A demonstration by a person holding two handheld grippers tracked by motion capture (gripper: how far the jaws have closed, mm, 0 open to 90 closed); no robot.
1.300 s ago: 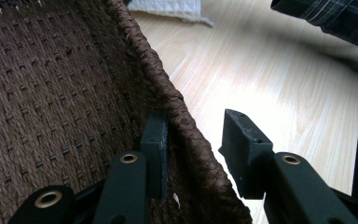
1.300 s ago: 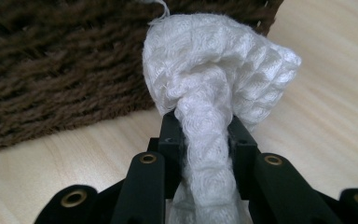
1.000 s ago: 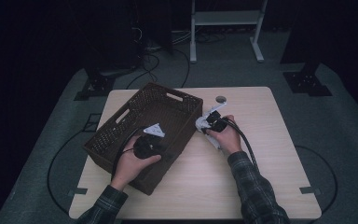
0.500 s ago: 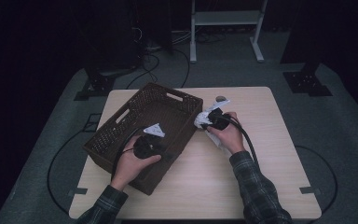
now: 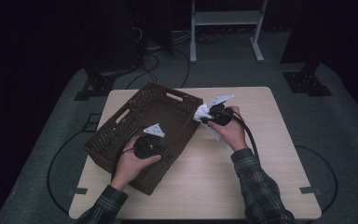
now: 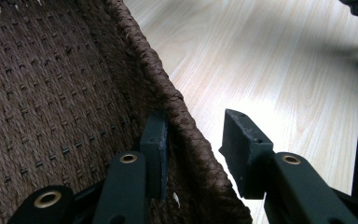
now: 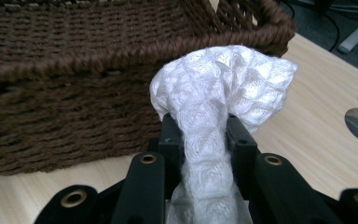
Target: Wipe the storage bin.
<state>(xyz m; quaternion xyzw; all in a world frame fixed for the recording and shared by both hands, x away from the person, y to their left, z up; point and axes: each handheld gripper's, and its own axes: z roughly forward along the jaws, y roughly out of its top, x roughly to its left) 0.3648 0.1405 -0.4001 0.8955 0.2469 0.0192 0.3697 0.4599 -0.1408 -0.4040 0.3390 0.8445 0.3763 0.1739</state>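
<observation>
Carrying: cloth (image 7: 216,100) clamped in right tongs (image 7: 200,135), beside basket (image 7: 74,70).
Steadying: left tongs (image 6: 193,144) straddle basket wall, apart, not pinching.
Next: lift cloth over rim ahead, release inside.

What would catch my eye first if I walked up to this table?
Probably the dark brown woven basket sitting askew on the left half of the pale wooden table. Just right of it, the right tongs pinch a bunched white waffle-textured cloth, while the left tongs straddle the basket's near rim.
</observation>
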